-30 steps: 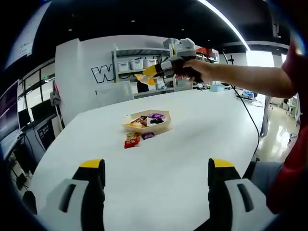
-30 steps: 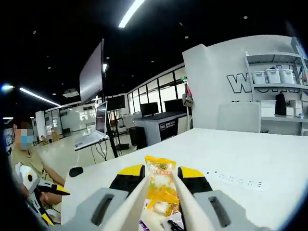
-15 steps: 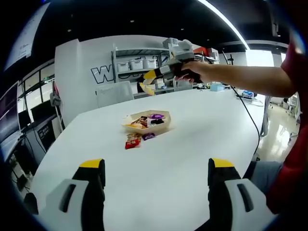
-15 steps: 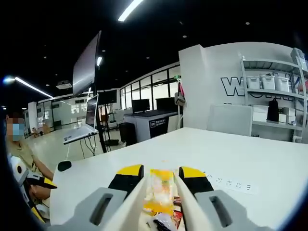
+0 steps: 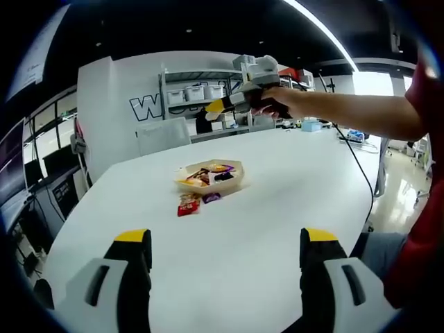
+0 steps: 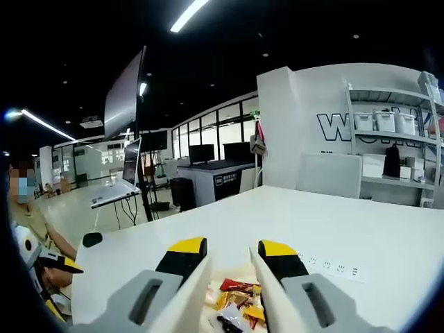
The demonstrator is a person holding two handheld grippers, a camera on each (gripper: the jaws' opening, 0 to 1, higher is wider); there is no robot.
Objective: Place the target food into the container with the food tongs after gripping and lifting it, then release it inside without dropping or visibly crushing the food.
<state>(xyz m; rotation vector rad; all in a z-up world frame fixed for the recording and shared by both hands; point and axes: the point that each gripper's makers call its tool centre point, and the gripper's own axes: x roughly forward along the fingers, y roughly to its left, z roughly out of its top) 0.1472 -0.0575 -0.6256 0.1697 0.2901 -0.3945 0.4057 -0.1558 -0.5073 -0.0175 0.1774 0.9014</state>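
Right gripper (image 6: pixel 230 255) hovers above the container (image 5: pixel 210 176) on the white desk (image 5: pixel 277 201), jaws parted with nothing between them. Snack packets lie inside the container, two more (image 5: pixel 187 205) just beside it. Left gripper (image 5: pixel 225 243) waits low, jaws wide.

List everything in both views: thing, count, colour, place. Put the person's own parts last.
table: one, white, under everything
container: one, tan, mid-table, holding mixed snack packets
red packet: one, red, on the table beside the container
purple packet: one, purple, next to the red packet
shelving: one rack, grey, with white bins, by the back wall
laptop: one, on a stand, left in the right gripper view
seated person: one, at the far left edge
left tongs: yellow-tipped, open, empty, low over the table
right tongs: yellow-tipped, open, empty, above the container
hand: one, holding the right tongs
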